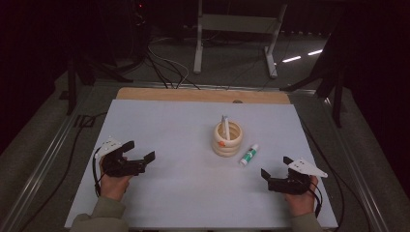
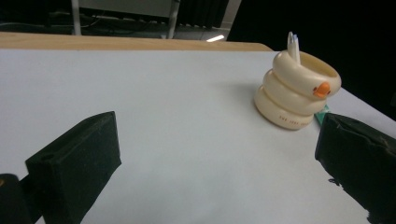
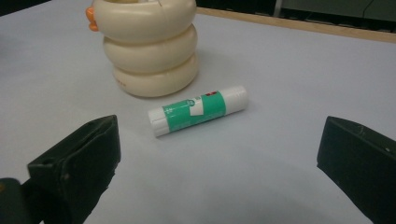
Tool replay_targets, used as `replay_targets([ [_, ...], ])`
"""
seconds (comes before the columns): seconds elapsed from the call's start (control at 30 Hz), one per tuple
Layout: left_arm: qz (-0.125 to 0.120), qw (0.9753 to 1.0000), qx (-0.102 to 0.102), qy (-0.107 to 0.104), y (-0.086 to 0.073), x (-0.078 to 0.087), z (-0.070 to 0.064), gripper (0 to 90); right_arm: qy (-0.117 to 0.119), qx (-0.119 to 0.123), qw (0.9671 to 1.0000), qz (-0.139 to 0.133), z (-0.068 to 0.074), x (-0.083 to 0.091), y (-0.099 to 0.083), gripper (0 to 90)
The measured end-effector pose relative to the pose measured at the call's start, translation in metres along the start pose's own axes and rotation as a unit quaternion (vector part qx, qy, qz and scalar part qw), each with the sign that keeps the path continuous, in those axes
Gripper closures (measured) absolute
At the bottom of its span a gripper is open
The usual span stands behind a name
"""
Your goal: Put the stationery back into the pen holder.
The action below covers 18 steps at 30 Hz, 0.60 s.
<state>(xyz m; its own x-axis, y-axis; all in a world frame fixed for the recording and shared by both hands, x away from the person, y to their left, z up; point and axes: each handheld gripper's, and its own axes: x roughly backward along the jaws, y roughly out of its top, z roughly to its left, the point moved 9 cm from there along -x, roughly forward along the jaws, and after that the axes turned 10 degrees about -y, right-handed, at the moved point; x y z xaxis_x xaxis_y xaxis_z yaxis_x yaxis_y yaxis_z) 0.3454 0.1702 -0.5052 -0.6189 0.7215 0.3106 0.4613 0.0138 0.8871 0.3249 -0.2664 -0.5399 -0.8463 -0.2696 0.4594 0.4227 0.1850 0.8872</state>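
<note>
On the white table (image 1: 193,193) a cream ringed holder (image 1: 227,138) is standing upright with the green-and-white glue stick (image 1: 249,154) lying just beside it, while the left gripper (image 1: 141,158) and the right gripper (image 1: 275,166) are hovering with jaws spread apart, gripping nothing.

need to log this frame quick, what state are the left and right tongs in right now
left tongs: open, holding nothing, over the table.
right tongs: open, holding nothing, facing the glue stick.
</note>
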Motion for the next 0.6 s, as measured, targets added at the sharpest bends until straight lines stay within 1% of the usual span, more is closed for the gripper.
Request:
replay_targets([
  [0.03,0.000,1.0000,0.000,0.000,0.000,0.000,0.000,0.5,0.000,0.000,1.0000,0.000,0.000,0.000,0.000,0.0],
  [0.07,-0.007,0.9999,-0.001,0.007,-0.005,0.003,0.002,0.5,-0.001,0.000,1.0000,0.000,0.000,0.000,0.000,0.0],
  [0.13,-0.009,0.9999,0.002,0.008,-0.007,0.005,0.003,0.5,-0.005,0.001,1.0000,-0.001,-0.002,0.001,0.001,0.0],
  [0.17,-0.008,0.9999,-0.002,0.013,-0.007,0.006,0.004,0.5,-0.005,-0.002,1.0000,0.000,-0.002,0.001,0.001,0.0],
  [0.2,-0.011,0.9998,-0.005,0.016,-0.006,0.008,0.005,0.5,-0.006,-0.004,1.0000,0.000,-0.003,0.002,0.002,0.0],
  [0.27,-0.016,0.9998,-0.005,0.015,-0.006,0.009,0.005,0.5,-0.006,-0.012,0.9999,0.002,-0.004,0.002,0.003,0.0],
  [0.37,-0.012,0.9997,-0.007,0.020,-0.009,0.008,0.005,0.5,-0.004,-0.026,0.9996,0.006,-0.005,0.003,0.005,0.0],
  [0.4,-0.011,0.9997,-0.007,0.021,-0.010,0.008,0.005,0.6,-0.007,-0.028,0.9995,0.010,-0.006,0.003,0.007,0.0],
  [0.5,-0.011,0.9998,-0.006,0.018,-0.013,0.009,0.003,0.5,-0.014,-0.026,0.9994,0.019,-0.007,0.005,0.015,0.0],
  [0.53,-0.010,0.9998,-0.008,0.018,-0.013,0.009,0.003,0.5,-0.012,-0.029,0.9993,0.022,-0.007,0.006,0.019,0.0],
  [0.57,-0.011,0.9997,-0.008,0.020,-0.013,0.009,0.004,0.5,-0.010,-0.032,0.9991,0.027,-0.007,0.007,0.022,0.0],
  [0.6,-0.015,0.9995,-0.009,0.027,-0.013,0.010,0.005,0.6,-0.010,-0.032,0.9989,0.034,-0.007,0.007,0.025,0.0],
])
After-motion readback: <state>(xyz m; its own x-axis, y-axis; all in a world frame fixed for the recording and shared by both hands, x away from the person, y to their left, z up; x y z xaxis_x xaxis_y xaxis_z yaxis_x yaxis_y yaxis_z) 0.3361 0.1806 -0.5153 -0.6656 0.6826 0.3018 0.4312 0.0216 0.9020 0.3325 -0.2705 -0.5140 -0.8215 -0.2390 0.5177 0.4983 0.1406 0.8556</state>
